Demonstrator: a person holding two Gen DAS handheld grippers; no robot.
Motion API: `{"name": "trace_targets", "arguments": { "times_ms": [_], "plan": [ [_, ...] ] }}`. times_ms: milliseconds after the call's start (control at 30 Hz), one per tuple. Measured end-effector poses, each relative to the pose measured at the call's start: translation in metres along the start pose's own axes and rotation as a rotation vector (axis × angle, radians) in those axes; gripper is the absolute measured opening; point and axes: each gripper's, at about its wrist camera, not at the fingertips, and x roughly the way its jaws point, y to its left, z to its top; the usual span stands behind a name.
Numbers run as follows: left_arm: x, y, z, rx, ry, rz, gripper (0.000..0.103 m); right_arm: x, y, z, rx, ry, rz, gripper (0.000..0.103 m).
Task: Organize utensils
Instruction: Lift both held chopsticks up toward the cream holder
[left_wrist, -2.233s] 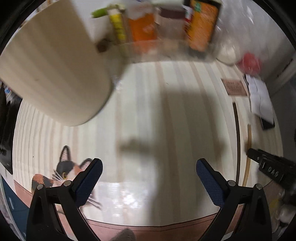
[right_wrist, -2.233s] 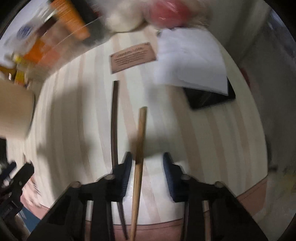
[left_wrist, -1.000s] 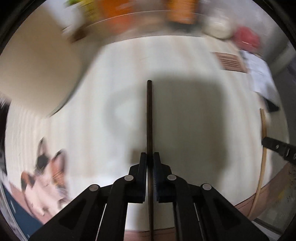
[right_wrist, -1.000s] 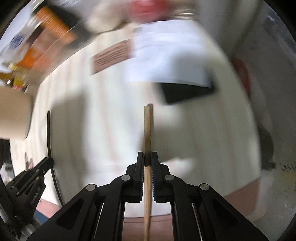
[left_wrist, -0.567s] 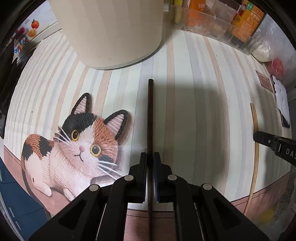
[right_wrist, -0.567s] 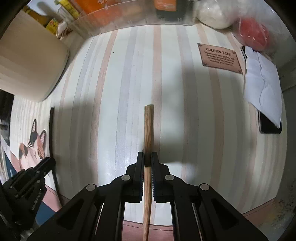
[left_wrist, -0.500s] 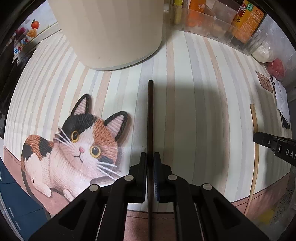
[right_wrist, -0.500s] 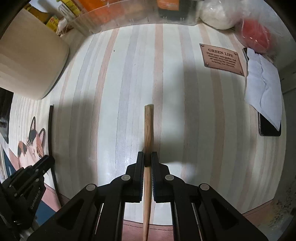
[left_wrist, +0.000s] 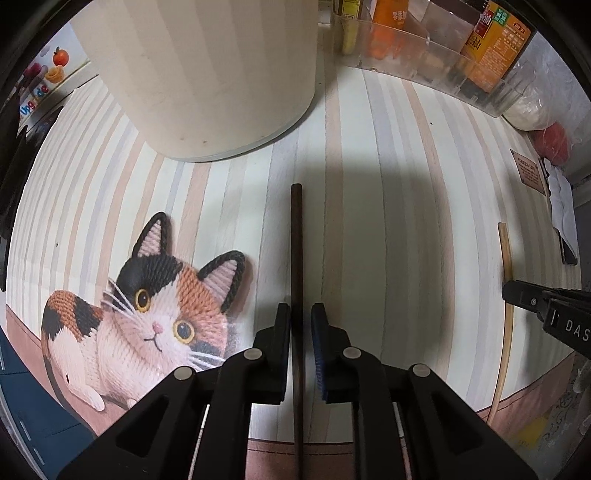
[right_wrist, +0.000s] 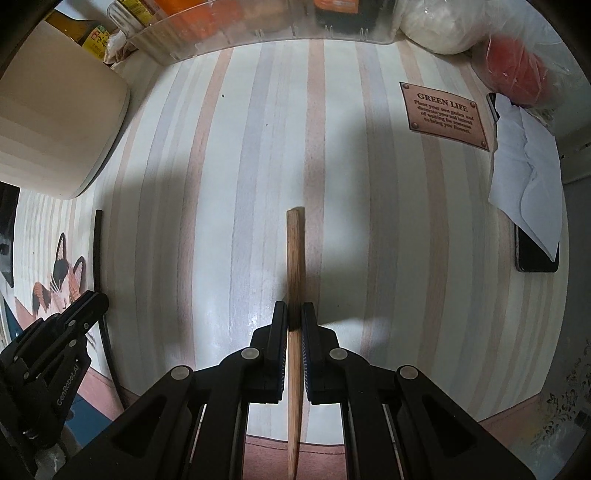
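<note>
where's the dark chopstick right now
In the left wrist view the dark chopstick runs up the middle between the left claw, whose jaws are opening, just right of the printed cat and below the cream container.

Both handheld tools are matte black plastic: the left gripper (left_wrist: 301, 332) has two angular linkage arms, each studded with round silver pivot pins, ending in flat fingers (left_wrist: 320, 347) faced with blue ribbed pads. The right gripper (right_wrist: 294, 332) is built the same way, with silver pins along its black links and blue pad edges on its fingers (right_wrist: 309, 350). White lettering marks the black housings, "GenRobot.AI" on one and, partly cut off, "DAS" on the other.
</note>
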Motion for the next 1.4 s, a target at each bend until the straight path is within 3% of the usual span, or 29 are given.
{"name": "trace_targets", "arguments": {
  "times_ms": [433, 667, 900, 1400],
  "plan": [
    [0.003, -0.011, 0.001, 0.027, -0.012, 0.006, 0.011, 0.003, -0.007, 0.004, 0.020, 0.006, -0.023, 0.008],
    [-0.005, -0.015, 0.007, 0.035, -0.021, -0.032, 0.004, 0.002, -0.003, -0.001, 0.022, -0.026, -0.015, 0.007],
    [-0.051, -0.009, 0.007, 0.029, -0.114, -0.078, 0.004, -0.035, -0.006, -0.014, 0.062, -0.175, 0.072, 0.007],
    [-0.159, 0.008, 0.012, 0.041, -0.373, -0.127, 0.004, -0.146, 0.013, -0.018, 0.020, -0.492, 0.170, 0.007]
  ]
}}
